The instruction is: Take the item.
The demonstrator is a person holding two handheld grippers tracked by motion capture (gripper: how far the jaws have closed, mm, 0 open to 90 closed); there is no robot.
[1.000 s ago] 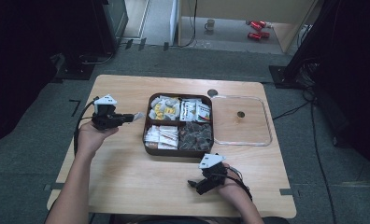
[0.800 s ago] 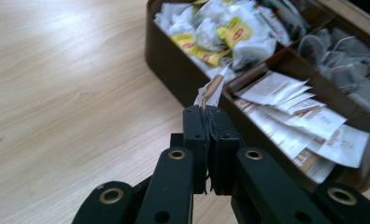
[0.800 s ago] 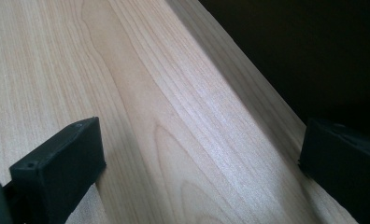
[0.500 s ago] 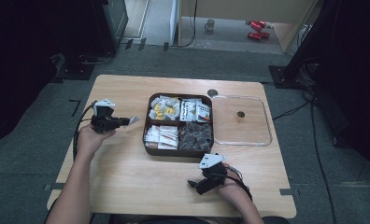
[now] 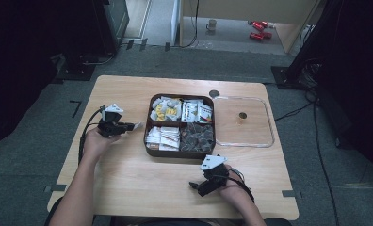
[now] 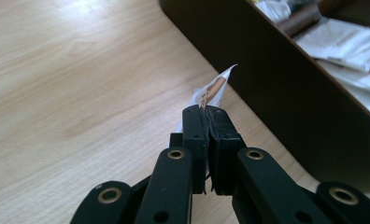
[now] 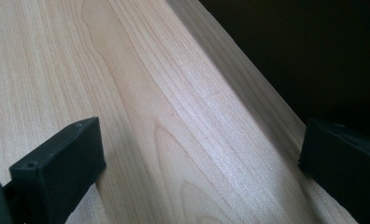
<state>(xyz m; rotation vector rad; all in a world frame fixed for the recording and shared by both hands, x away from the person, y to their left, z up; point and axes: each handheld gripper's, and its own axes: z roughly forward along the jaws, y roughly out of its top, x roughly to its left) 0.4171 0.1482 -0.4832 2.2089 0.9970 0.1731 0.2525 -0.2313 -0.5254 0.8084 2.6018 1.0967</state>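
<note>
My left gripper [image 5: 128, 126] [image 6: 206, 112] is shut on a small white sachet [image 6: 211, 91] [image 5: 136, 125] with a brown print. It holds the sachet low over the table, just left of the dark brown four-compartment tray [image 5: 148, 141] [image 6: 267, 70]. The tray holds white and yellow sachets at the back, white sachets at front left and dark packets at front right. Near the front edge of the table my right gripper [image 5: 197, 186] [image 7: 197, 154] lies low, its jaws wide open with nothing but bare wood between them.
A clear plastic lid [image 5: 265, 136] with a small round knob [image 5: 242, 115] lies right of the tray. The wooden table [image 5: 128, 183] has bare room in front of the tray and at its left. Dark floor and cables surround it.
My left gripper has sunk towards the table with the sachet still in it and now sits a little nearer the tray's left wall. The right gripper has stayed put.
</note>
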